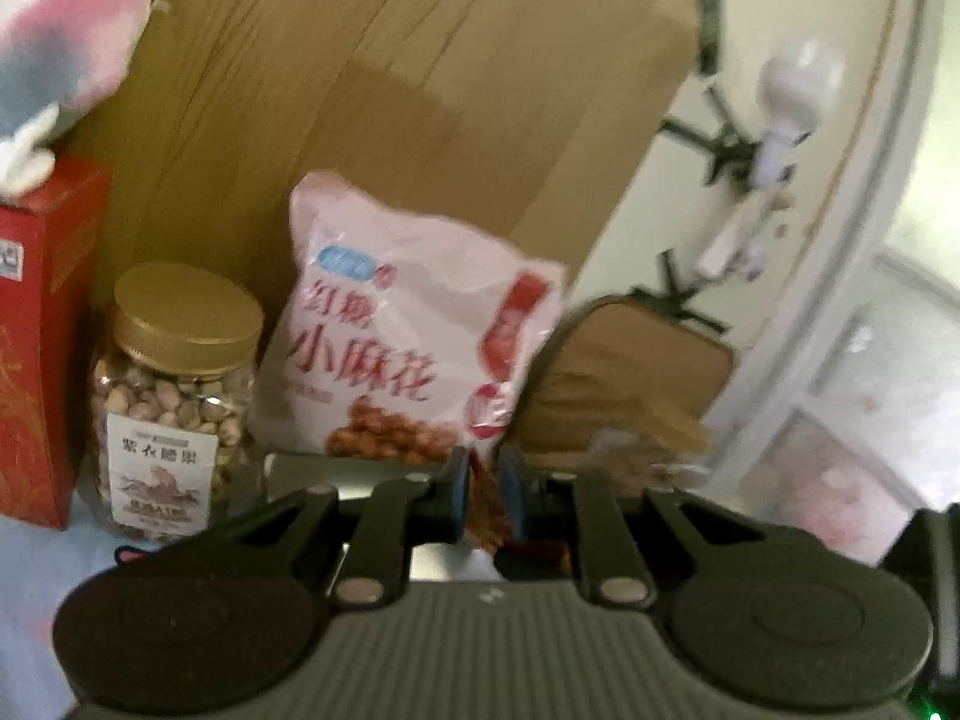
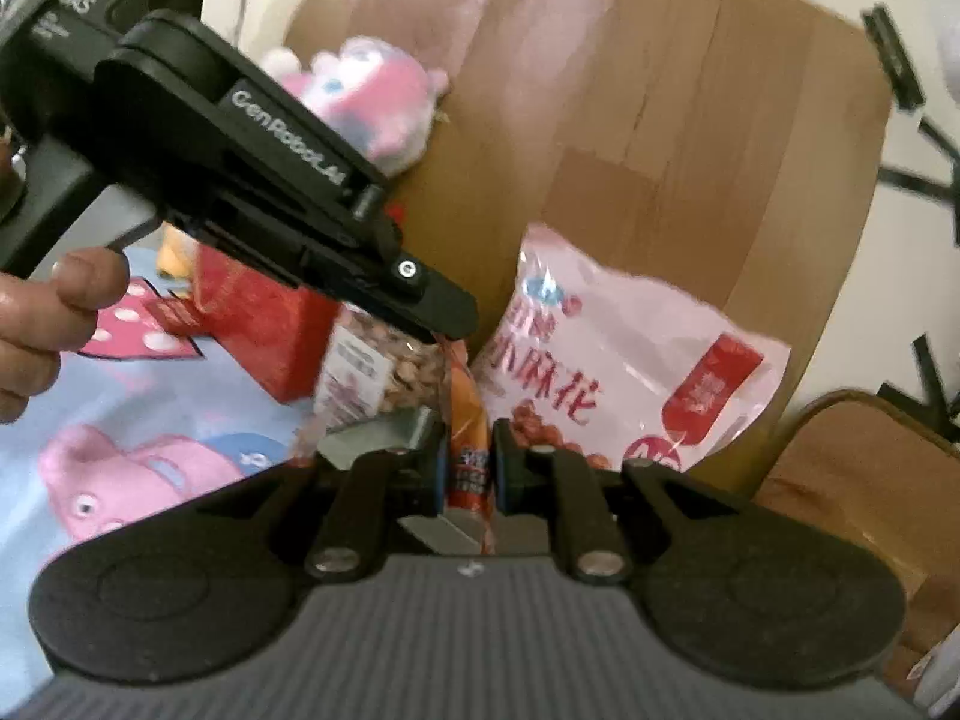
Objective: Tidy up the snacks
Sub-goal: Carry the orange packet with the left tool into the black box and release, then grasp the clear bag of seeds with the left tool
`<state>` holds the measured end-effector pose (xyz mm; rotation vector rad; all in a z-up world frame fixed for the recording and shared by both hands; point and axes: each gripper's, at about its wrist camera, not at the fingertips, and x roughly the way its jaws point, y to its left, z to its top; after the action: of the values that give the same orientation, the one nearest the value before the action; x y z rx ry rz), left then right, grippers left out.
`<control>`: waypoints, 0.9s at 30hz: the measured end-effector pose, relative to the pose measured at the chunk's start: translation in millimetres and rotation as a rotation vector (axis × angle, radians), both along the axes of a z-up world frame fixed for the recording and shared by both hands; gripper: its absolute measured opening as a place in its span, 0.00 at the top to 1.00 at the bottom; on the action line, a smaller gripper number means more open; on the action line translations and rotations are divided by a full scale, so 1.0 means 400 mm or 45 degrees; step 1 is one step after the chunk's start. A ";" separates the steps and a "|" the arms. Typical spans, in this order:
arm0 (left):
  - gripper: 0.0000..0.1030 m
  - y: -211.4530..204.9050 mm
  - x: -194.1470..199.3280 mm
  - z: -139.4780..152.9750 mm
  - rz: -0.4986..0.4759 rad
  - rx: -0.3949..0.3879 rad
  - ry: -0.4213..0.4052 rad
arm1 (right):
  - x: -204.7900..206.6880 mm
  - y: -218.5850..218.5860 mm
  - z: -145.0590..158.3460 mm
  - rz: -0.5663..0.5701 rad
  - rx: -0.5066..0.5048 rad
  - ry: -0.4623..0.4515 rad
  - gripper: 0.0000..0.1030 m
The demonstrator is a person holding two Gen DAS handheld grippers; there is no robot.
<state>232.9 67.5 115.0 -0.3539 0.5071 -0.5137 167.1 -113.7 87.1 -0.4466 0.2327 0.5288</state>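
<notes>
**Two Grippers Share One Thin Orange Snack Packet in Front of a Lined-Up Row**

Nearest the lens, the right gripper (image 2: 469, 471) has its fingers closed on a slim orange snack packet (image 2: 471, 468), which stands upright between the blue pads. The left gripper (image 1: 483, 495) pinches what looks like the same packet (image 1: 485, 510) at its crinkled upper end; in the right wrist view its black fingers come down from the upper left onto the packet's top. The person's hand (image 2: 36, 330) holds that tool at the left edge.

Just beyond, a clear nut jar (image 1: 174, 402) with a gold lid stands left, close beside a red box (image 1: 42, 348). A pink-and-white bag of small fried twists (image 1: 408, 336) leans right of the jar against a large cardboard sheet (image 1: 420, 90). A plush toy (image 1: 66, 42) sits on the red box. The items rest on a cartoon-print cloth (image 2: 138, 420); whether a bed or counter lies under it cannot be told.

The row appears largely set, with this packet seemingly the piece in hand. The risk lies in the shared grip: pulling the two tools apart could tear the thin wrapper, and an early release by either could let it flop sideways. Pushing forward carelessly might also tip the leaning bag or nudge the jar.
</notes>
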 end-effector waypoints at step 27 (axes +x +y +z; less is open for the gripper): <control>0.06 0.235 -0.033 -0.240 0.188 -0.056 0.222 | 0.090 0.114 -0.132 0.071 0.324 0.730 0.57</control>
<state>219.7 161.4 19.1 -0.4772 0.6336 -0.3528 203.2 -68.1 34.3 -0.0436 0.6954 0.7243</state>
